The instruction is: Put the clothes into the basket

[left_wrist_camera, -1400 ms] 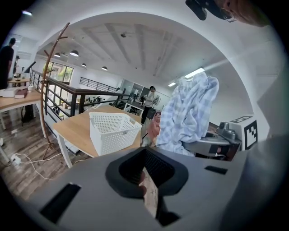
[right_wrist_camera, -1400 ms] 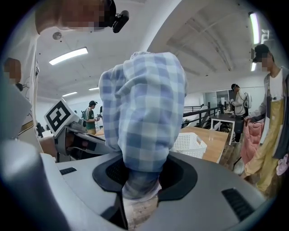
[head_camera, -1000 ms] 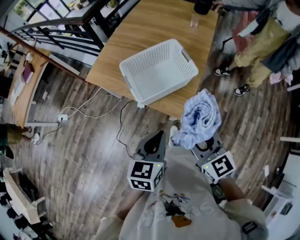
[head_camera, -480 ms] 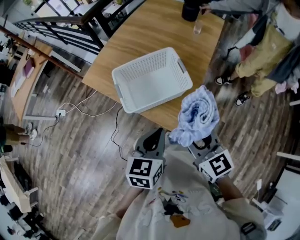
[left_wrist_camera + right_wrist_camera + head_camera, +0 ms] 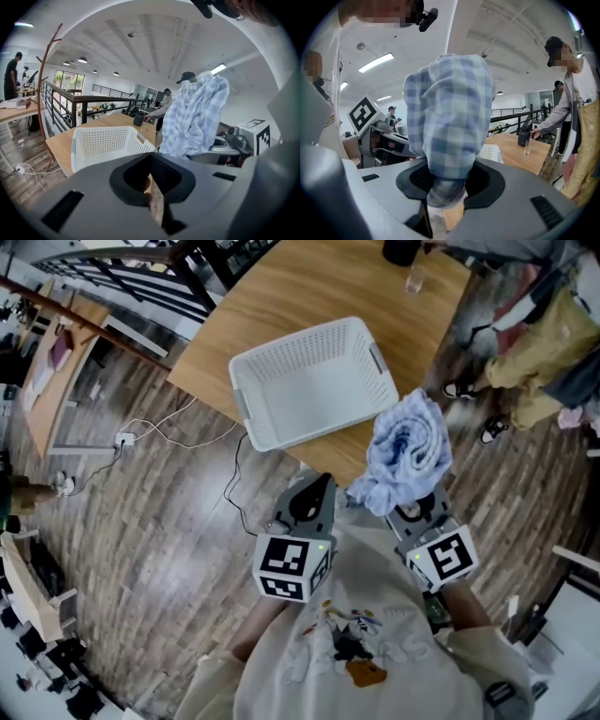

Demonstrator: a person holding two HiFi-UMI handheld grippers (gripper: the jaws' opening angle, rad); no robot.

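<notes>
A white perforated basket [image 5: 314, 381] stands empty on the wooden table [image 5: 281, 287]; the left gripper view has it ahead at the left [image 5: 105, 143]. A bunched blue-and-white checked cloth [image 5: 408, 451] rises from my right gripper [image 5: 414, 507], which is shut on its lower end. In the head view the cloth overlaps the table's near edge, just right of the basket. It fills the right gripper view [image 5: 450, 126], pinched between the jaws [image 5: 447, 187]. My left gripper [image 5: 323, 486] hangs beside it over the floor, jaws together with nothing held [image 5: 152, 180].
A glass [image 5: 413, 280] and a dark bottle [image 5: 403, 251] stand at the table's far end. People stand right of the table, one in yellow trousers [image 5: 544, 324]. White cables [image 5: 178, 432] and a power strip [image 5: 124, 439] lie on the wooden floor at the left.
Both grippers and the cloth have moved closer to the table, and the cloth now reaches over its near edge beside the basket. The grip on the cloth is unchanged.
</notes>
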